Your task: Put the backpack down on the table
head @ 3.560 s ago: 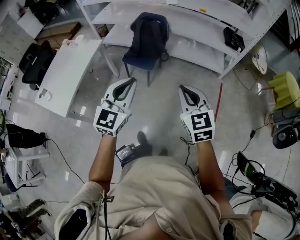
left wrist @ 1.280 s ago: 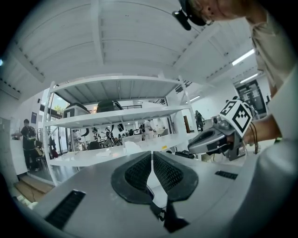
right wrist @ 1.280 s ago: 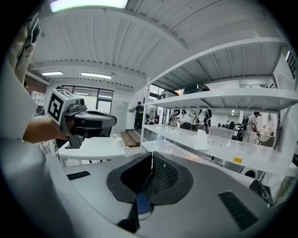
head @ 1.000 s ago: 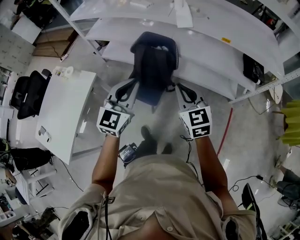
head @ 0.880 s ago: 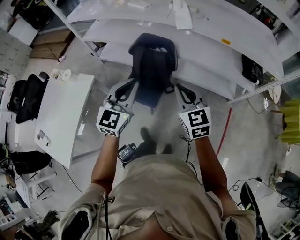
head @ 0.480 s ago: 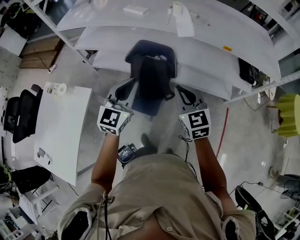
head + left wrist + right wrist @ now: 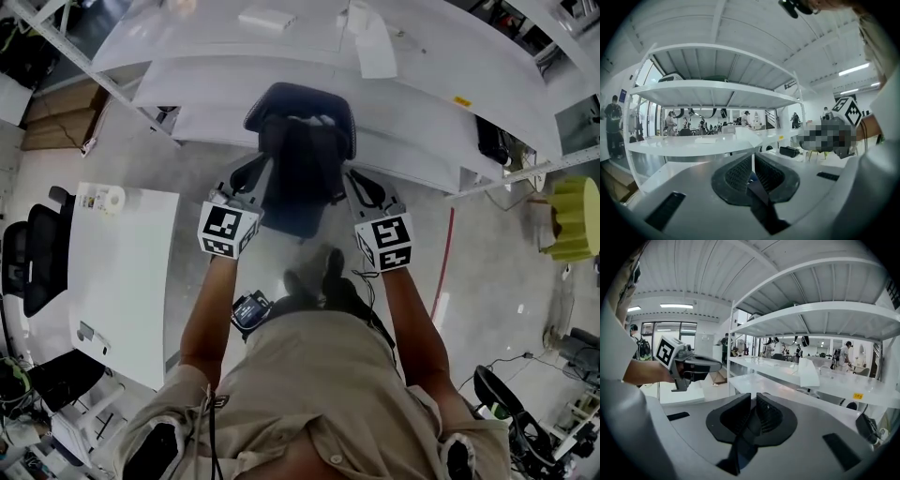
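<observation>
A dark backpack [image 7: 302,155] sits upright on a chair with a blue seat [image 7: 292,217], in front of long white shelving [image 7: 234,84]. In the head view my left gripper [image 7: 257,169] is at the pack's left side and my right gripper [image 7: 354,178] at its right, both held higher than the chair. The pack is hidden from both gripper views, which look out level at the shelves. The left gripper [image 7: 753,161] and the right gripper [image 7: 753,400] are shut, pads together, and I make out nothing held. Each gripper view shows the other gripper off to the side.
A white table [image 7: 117,272] stands to the left, with a black office chair [image 7: 33,248] beyond it. A black item [image 7: 489,141] lies on the lower shelf at right. A yellow object [image 7: 572,220], a red rod [image 7: 442,272] and cables [image 7: 506,394] are on the floor to the right.
The person has walked up to the chair. The backpack and shelving have come nearer, and both grippers have moved forward and a little lower to flank the pack. The jaws stayed shut.
</observation>
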Available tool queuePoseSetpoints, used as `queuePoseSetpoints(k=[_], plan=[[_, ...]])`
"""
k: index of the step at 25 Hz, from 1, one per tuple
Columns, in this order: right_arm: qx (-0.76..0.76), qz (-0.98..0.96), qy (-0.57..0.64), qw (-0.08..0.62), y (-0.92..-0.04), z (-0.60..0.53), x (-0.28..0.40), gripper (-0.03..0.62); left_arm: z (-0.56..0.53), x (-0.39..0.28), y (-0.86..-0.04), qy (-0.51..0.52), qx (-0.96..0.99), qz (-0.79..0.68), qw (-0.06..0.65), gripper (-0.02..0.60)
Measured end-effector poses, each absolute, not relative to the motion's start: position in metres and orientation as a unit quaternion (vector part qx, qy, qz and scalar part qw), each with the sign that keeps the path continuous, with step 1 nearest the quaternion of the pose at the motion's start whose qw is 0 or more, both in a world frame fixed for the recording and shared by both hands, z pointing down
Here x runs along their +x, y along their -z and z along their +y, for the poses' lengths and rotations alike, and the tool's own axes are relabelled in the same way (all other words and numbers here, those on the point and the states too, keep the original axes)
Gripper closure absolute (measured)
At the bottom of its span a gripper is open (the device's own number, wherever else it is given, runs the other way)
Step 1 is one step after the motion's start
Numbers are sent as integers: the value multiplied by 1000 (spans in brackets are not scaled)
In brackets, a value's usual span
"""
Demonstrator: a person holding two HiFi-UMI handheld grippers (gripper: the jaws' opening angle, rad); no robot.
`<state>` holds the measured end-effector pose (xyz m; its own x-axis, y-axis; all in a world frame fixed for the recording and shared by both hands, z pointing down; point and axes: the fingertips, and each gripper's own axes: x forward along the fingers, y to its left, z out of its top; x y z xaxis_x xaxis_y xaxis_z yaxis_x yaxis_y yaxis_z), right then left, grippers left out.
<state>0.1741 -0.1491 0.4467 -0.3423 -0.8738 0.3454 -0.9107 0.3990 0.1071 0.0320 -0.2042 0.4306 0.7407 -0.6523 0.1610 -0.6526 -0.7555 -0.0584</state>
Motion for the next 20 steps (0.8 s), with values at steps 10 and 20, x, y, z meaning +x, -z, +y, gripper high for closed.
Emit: queuePoseSetpoints(k=[10,20], plan=[[521,-818,-127,207,-550,-222,187,438,-272,38,-547,-161,915,-362,68,554],[528,-792,-186,242,-699,-292,206,363,-338,45,-696,-203,890,-389,120,319]])
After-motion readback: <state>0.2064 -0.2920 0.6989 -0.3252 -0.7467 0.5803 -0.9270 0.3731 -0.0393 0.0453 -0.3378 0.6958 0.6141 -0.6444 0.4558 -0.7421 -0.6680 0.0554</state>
